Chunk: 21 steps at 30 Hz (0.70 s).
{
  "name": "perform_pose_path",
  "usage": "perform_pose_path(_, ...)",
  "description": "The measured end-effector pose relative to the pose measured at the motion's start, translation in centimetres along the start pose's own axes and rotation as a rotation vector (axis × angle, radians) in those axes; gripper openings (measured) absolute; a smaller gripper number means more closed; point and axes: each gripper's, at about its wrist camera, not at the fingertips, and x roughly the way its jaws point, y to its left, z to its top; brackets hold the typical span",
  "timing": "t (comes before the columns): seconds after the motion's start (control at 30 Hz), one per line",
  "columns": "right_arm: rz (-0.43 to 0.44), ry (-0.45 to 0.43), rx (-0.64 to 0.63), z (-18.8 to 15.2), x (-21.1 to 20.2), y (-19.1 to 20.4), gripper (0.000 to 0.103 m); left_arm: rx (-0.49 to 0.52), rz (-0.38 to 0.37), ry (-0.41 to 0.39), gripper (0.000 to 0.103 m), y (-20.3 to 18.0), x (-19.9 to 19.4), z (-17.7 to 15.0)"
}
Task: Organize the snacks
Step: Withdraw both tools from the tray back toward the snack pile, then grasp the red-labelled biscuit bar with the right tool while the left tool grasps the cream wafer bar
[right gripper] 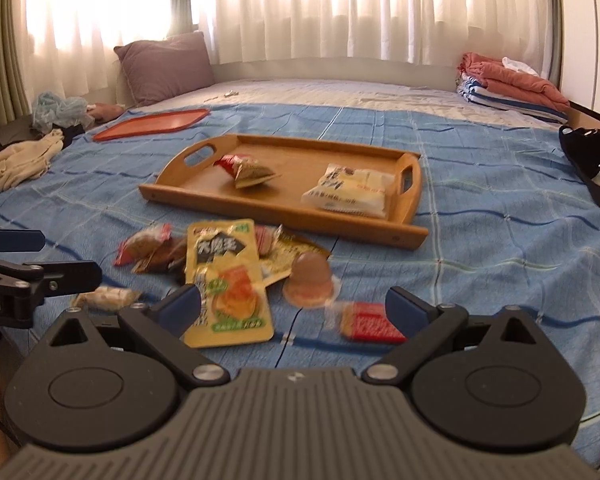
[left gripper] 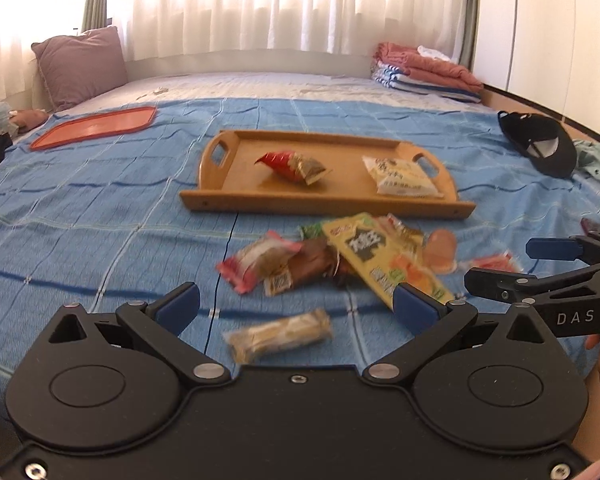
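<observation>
between wide-spread fingers [left gripper: 178, 306] and wooden tray [left gripper: 324, 205] lies a snack pile [left gripper: 340, 256].

Daylight through white curtains [left gripper: 284, 4] blows out the window area; room evenly bright, shadows soft, snacks [right gripper: 228, 280] slightly motion-blurred, fisheye bending at frame edges.

One wooden tray [right gripper: 228, 206] holds two snack packets: one red-and-gold [right gripper: 246, 172], one pale yellow [right gripper: 350, 192]. Near it lies a loose pile with one large yellow pouch [right gripper: 224, 280], one jelly cup [right gripper: 310, 280], one red wafer pack [right gripper: 370, 322], one tan bar [left gripper: 278, 338] and several smaller wrappers too overlapped to count. Far left lies one orange lid [right gripper: 152, 124].
</observation>
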Motion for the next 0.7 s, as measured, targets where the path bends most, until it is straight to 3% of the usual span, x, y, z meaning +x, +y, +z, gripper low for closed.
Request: perform_pose_path(0.7,-0.204,0.091,0.063,-1.7,4.7,-3.3,0.101,-0.093,0.060,0.043,0.103,0.6,4.8,-2.8)
